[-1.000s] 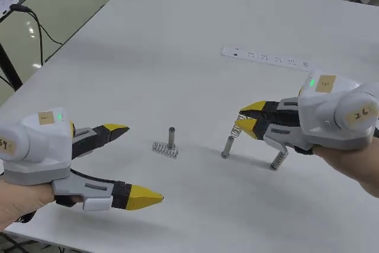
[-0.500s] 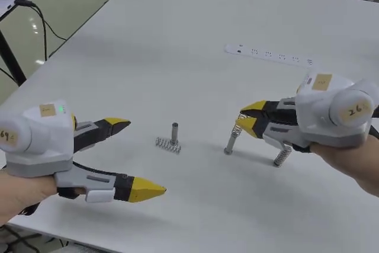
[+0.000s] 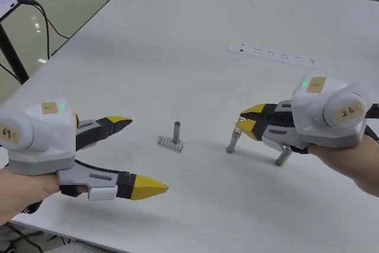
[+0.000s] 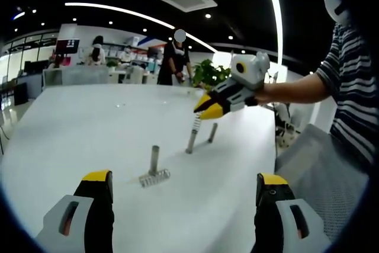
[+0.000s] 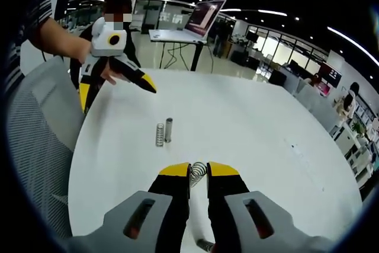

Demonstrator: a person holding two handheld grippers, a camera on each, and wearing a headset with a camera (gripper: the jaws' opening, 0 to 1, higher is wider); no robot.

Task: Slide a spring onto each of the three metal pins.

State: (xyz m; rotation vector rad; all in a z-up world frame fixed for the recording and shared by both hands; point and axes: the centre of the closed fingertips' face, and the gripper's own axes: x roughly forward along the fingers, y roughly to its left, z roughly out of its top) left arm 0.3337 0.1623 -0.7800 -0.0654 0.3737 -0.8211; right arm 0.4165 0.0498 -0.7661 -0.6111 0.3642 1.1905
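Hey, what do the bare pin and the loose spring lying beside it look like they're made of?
Pin: likely steel, dull grey with a soft sheen. Spring: thin coiled wire, probably steel, with brighter silver glints along its turns.

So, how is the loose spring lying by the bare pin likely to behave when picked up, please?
The spring lies on its side on the smooth table, so a nudge would probably roll it. Its thin open coils suggest it is light and may squash or flick away if pinched hard.
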